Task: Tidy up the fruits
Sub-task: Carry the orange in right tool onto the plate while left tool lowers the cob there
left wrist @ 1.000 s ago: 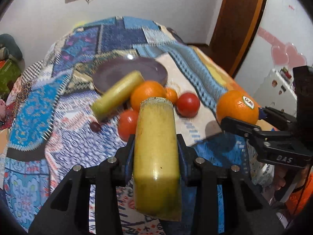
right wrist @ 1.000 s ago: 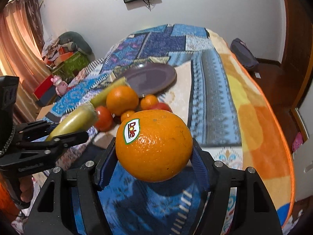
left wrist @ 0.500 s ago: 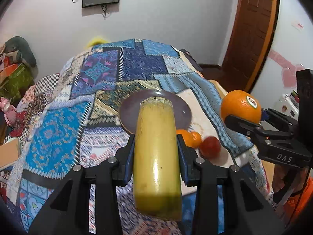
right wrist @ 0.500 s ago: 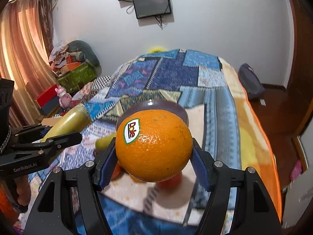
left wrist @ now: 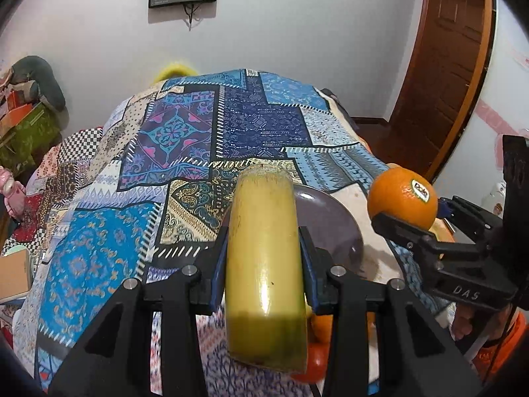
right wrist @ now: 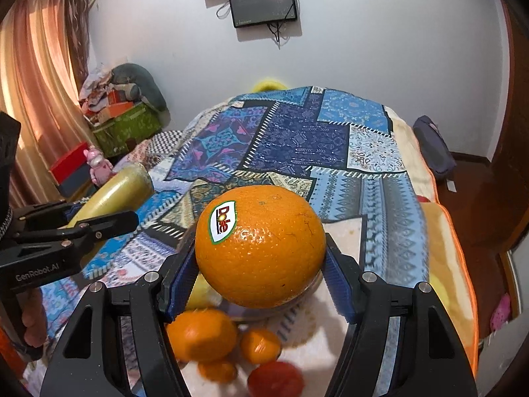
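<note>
Patchwork-quilted bed point(left wrist: 185, 152) beneath white walls, wall screen point(right wrist: 263, 1) above, wooden door point(left wrist: 439, 66) off to the right. Clamped lengthwise in the left gripper point(left wrist: 264, 251): a yellow-green banana point(left wrist: 264, 258), raised clear of the quilt. Clenched in the right gripper point(right wrist: 261, 264): a stickered orange point(right wrist: 259, 244), likewise aloft. Just ahead of and below both sets of fingers, a dark plate point(left wrist: 334, 225), largely hidden behind the held fruit. Below and nearer than the right gripper, loose oranges point(right wrist: 201, 334) and a red fruit point(right wrist: 276, 380) on a pale cloth point(right wrist: 344, 241). Carrying step, apparently: two fruits en route to the plate. Next, probably: lower each over the plate, then loosen the grip gently, banana laid flat, orange kept from rolling off.
</note>
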A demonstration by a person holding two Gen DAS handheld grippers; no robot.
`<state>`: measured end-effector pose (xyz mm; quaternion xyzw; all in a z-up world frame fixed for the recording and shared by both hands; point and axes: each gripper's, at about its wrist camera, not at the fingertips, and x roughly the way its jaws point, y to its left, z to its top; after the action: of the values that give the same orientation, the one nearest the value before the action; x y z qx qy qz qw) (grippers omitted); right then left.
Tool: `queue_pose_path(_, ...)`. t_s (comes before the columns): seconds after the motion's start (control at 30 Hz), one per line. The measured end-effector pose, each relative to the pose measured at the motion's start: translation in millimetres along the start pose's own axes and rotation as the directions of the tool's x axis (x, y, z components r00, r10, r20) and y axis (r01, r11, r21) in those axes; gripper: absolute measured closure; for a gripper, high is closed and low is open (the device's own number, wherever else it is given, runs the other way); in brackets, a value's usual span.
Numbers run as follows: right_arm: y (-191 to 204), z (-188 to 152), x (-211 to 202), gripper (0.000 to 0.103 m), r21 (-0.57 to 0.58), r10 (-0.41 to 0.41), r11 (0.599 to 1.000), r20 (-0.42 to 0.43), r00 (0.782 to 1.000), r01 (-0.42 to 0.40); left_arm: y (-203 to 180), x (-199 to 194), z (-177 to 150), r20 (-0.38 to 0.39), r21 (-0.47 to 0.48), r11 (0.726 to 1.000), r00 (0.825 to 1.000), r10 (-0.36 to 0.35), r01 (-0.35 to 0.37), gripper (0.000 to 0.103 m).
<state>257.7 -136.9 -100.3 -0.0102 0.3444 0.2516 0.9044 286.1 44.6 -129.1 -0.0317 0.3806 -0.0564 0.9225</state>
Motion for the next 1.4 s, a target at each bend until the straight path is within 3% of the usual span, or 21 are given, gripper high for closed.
queue_pose_path(0.4, -20.6, 15.3, 67.9, 0.037, -0.003, 0.008, 1.000, -0.137, 0.991, -0.009, 7.7, 83.7, 22.7, -0.105, -0.009, 1.000, 0.994, 0.005, -0.006, 0.065)
queue_pose_path(0.7, -26.1, 19.1, 102.1, 0.037, -0.037, 0.016, 0.999, -0.239, 0.971, -0.026, 8.4, 133.8, 24.4, -0.223, 0.029, 1.000, 0.975, 0.001, 0.005, 0.065)
queue_pose_path(1.23, -26.2, 9.9, 126.3, 0.036, -0.093, 0.002, 0.995, -0.331, 0.944, -0.034, 15.2, 163.9, 14.0, -0.340, 0.004, 1.000, 0.940, -0.022, 0.025, 0.065)
queue_pose_path(1.4, -28.2, 12.0, 116.5, 0.035, -0.090, 0.009, 0.995, -0.316, 0.949, -0.040, 14.3, 147.7, 18.9, -0.283, 0.011, 0.999, 0.959, -0.030, 0.034, 0.056)
